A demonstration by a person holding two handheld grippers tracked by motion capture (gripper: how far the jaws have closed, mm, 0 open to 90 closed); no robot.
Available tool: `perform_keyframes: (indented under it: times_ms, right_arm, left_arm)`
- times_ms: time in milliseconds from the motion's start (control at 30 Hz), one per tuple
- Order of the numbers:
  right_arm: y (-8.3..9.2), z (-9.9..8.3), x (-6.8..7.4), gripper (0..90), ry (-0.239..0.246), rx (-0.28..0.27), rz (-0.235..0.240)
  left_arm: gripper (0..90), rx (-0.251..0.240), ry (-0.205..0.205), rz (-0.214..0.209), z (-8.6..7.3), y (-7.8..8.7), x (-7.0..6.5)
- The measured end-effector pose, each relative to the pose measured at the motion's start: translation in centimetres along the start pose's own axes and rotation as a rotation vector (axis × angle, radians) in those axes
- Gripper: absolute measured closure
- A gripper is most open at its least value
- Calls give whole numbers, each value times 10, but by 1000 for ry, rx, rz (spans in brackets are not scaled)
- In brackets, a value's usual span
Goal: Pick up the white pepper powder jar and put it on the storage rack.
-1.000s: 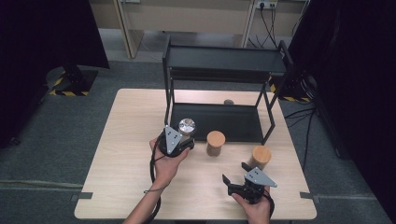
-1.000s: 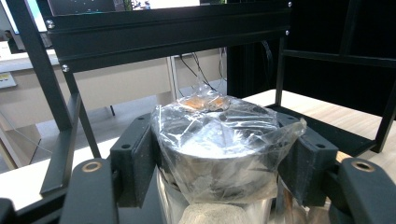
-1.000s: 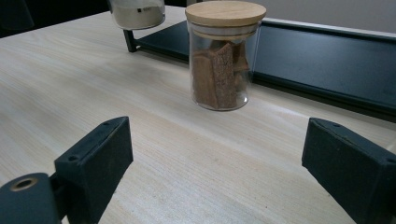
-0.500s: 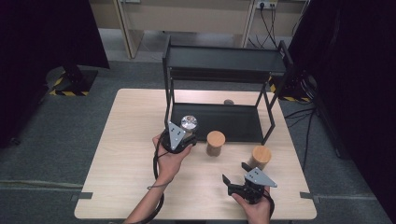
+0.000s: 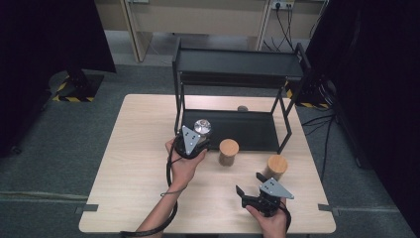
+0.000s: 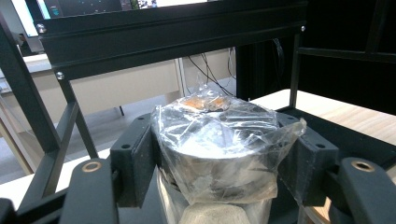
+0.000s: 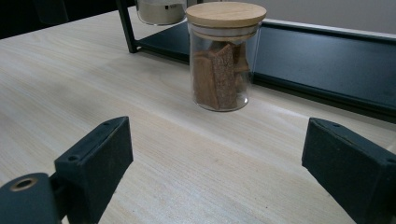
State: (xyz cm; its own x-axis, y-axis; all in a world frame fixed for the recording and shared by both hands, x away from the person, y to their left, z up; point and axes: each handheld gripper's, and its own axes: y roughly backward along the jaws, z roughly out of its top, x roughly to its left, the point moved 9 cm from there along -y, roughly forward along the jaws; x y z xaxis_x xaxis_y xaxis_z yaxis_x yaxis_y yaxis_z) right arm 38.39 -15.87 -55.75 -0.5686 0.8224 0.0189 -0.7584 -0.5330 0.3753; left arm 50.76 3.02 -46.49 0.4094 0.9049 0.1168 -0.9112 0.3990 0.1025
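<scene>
Your right gripper [image 5: 250, 194] sits nearest you, low over the wooden table [image 5: 133, 188], its jaws spread wide with nothing between them. The right gripper view looks past those jaws to a glass jar [image 7: 224, 56] with a wooden lid standing straight ahead and well apart, brown slabs packed inside it; from the high view you see merely its round lid [image 5: 229, 147].

Farther out, your left gripper [image 5: 194, 142] is clamped on a silvery jar wrapped in clear film [image 6: 219, 149]. The left gripper view shows the crinkled film bunched between both pads and something orange under it on top, while the high view gives just a shiny round top [image 5: 202, 126] at the gripper's tip, just at the front edge of the black rack's lower shelf [image 5: 247, 130].

You have three jars in all: the wrapped one in your left gripper, the wooden-lidded one just right of it, and a second wooden-lidded jar [image 5: 276, 164] just ahead of your right gripper. There are two grippers and one two-shelf black metal rack [image 5: 237, 64].

Beyond the table lie grey carpet, dark curtains either side, and a pale wall with cables.
</scene>
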Motion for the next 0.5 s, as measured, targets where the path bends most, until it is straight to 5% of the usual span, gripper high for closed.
perform_keyframes:
  times_ms: [500]
  right_arm:
    - [0, 0, 0, 91, 2, -1, 1]
  left_arm:
    - [349, 11, -8, 11, 1, -13, 0]
